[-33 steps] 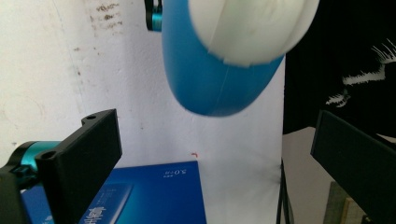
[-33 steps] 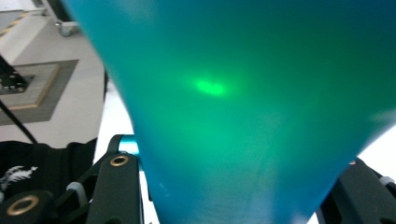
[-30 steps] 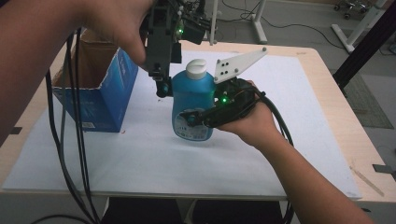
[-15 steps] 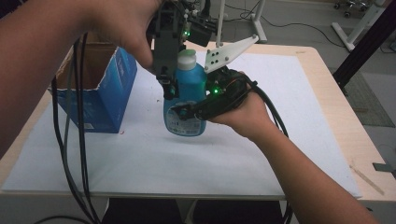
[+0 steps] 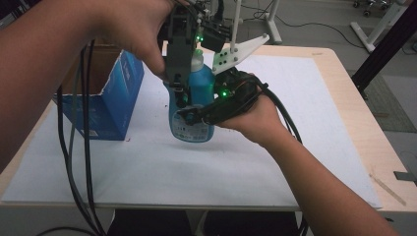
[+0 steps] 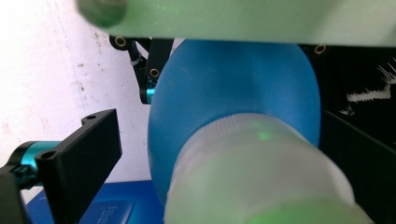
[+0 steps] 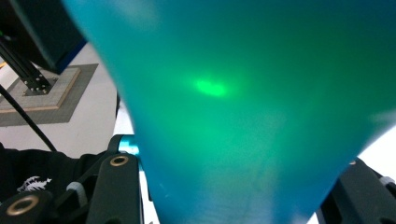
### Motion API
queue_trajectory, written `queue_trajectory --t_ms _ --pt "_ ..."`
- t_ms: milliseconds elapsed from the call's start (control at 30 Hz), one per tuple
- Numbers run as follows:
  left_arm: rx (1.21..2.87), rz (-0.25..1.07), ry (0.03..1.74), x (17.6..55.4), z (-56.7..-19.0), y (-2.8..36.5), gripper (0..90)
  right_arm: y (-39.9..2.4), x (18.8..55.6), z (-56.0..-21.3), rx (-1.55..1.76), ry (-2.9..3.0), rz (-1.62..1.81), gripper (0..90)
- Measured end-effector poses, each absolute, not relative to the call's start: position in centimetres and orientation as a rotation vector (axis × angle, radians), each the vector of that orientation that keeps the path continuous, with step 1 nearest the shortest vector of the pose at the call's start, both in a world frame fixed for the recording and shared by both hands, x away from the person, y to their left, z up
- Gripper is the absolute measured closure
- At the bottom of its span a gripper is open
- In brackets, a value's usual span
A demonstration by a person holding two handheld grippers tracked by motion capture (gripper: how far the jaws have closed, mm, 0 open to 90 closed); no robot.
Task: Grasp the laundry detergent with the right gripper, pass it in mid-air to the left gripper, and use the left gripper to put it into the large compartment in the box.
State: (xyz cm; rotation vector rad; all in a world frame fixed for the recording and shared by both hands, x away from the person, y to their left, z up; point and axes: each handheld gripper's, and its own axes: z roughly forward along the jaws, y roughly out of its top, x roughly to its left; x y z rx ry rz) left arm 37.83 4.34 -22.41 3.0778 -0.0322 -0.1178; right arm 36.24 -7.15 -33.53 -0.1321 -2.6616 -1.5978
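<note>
A blue bottle with a white cap hangs upright just above the white sheet. My right gripper comes in from the right and is shut on the bottle's body, a jaw on each side. My left gripper points straight down from above and straddles the cap and shoulder. It is open: one finger stands clear of the bottle with a gap, while the other sits close against the opposite side.
An open blue box stands left of the bottle, close to it. A white sheet covers the wooden table. Black cables hang from my left hand over the table's left front. A dark post stands at the far right.
The bottle, held in my right gripper, has moved left toward the box and risen a little. My left gripper has stayed over its cap and moved along with it.
</note>
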Motion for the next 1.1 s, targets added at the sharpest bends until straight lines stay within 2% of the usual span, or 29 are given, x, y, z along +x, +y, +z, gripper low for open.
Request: queue_trajectory --t_ms 400,467,733,933,1100 --pt "3.076 -0.104 -0.025 37.96 -22.72 4.23 3.2 -7.17 36.37 -33.62 -0.145 -2.668 -1.601 46.7" --pt "3.072 -0.11 -0.026 37.96 -22.65 4.28 9.3 -7.16 36.36 -33.64 -0.146 -2.669 -1.601 46.6" --pt "3.081 -0.1 -0.03 38.01 -22.73 4.32 9.8 -7.11 36.39 -33.68 -0.147 -2.667 -1.602 46.7" --pt "3.079 -0.106 -0.036 37.93 -22.72 4.23 15.9 -7.09 36.3 -33.62 -0.154 -2.666 -1.605 46.6" --pt "3.08 -0.097 -0.035 37.92 -22.7 4.21 16.4 -7.11 36.25 -33.58 -0.157 -2.671 -1.608 46.7"
